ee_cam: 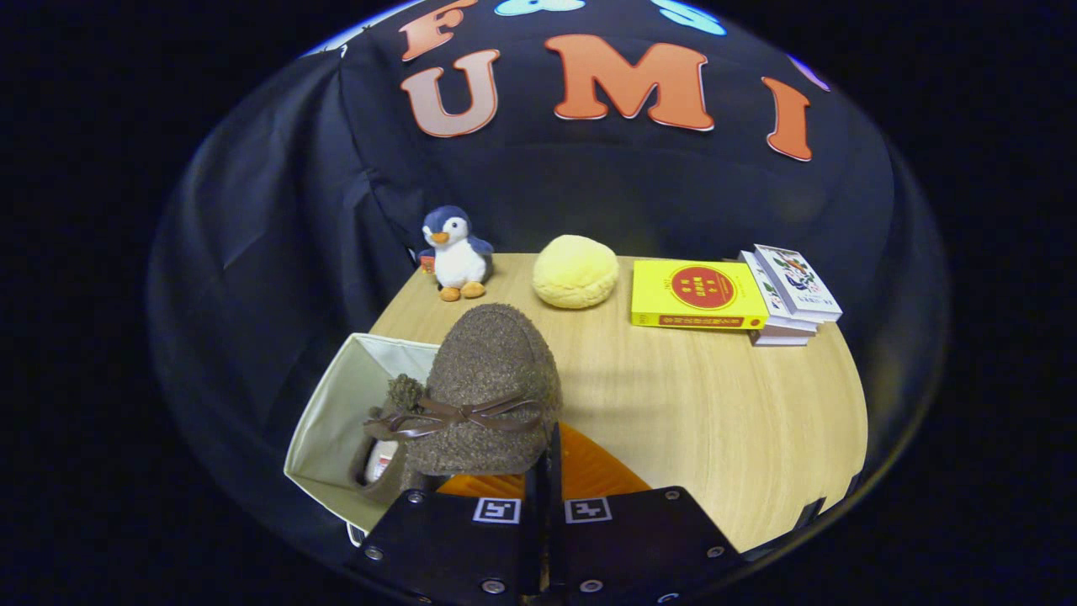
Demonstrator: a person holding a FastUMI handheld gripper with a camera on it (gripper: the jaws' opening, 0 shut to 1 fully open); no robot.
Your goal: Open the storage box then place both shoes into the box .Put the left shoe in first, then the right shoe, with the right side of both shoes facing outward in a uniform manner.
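Tool (549, 471): fingers drawn together, clamped on the heel edge of 1 brown fleece shoe (492, 391), raised over the rim of the open cream storage box (332, 412). Second shoe (391, 438) already inside the box. On the wooden counter (715, 412) beyond: plush penguin (455, 251), yellow cushion (576, 270), yellow book (698, 294), stacked books (791, 295).

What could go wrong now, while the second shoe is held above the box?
1. The gripper holds the brown shoe only by a thin edge at its rear; the shoe may slip or swing.
2. The first shoe already lies in the fabric box, so the held one may land on it or catch the soft wall.
3. The held shoe hangs partly outside the box and may drop on the table.
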